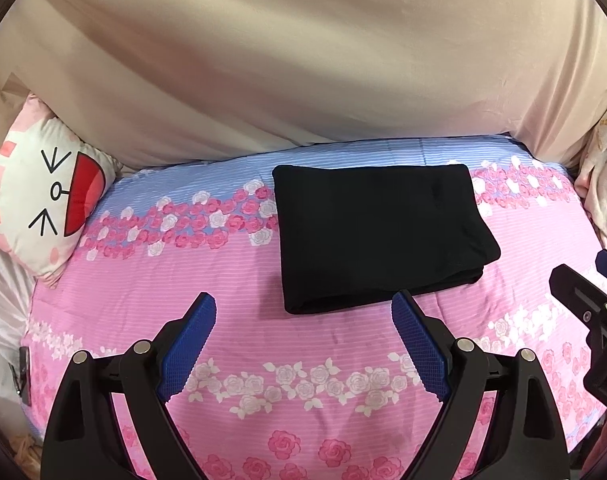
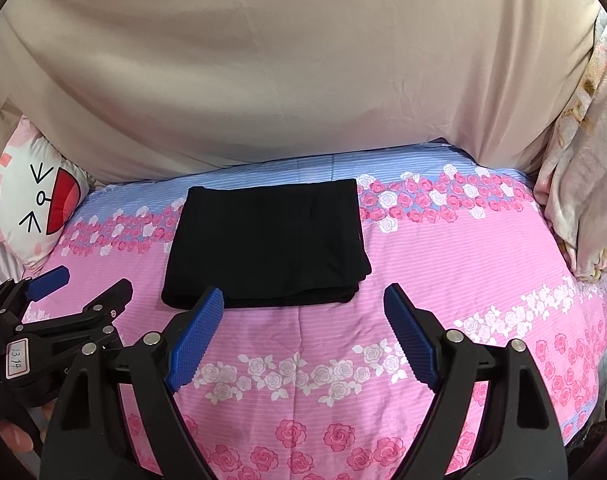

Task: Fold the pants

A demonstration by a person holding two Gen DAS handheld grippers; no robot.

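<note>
The black pants point(image 1: 379, 236) lie folded into a compact rectangle on the pink floral bedsheet point(image 1: 231, 320), with layered edges at the near right corner. They also show in the right wrist view point(image 2: 269, 244). My left gripper point(image 1: 303, 312) is open and empty, hovering just in front of the pants' near edge. My right gripper point(image 2: 303, 300) is open and empty, also just in front of the pants' near edge. The right gripper shows at the right edge of the left wrist view point(image 1: 583, 276), and the left gripper at the left of the right wrist view point(image 2: 87, 284).
A beige sheet point(image 1: 303, 60) hangs behind the bed. A cat-face pillow point(image 1: 43, 196) lies at the far left. A pale patterned blanket point(image 2: 583, 160) hangs at the right. The bed's right edge drops off near the blanket.
</note>
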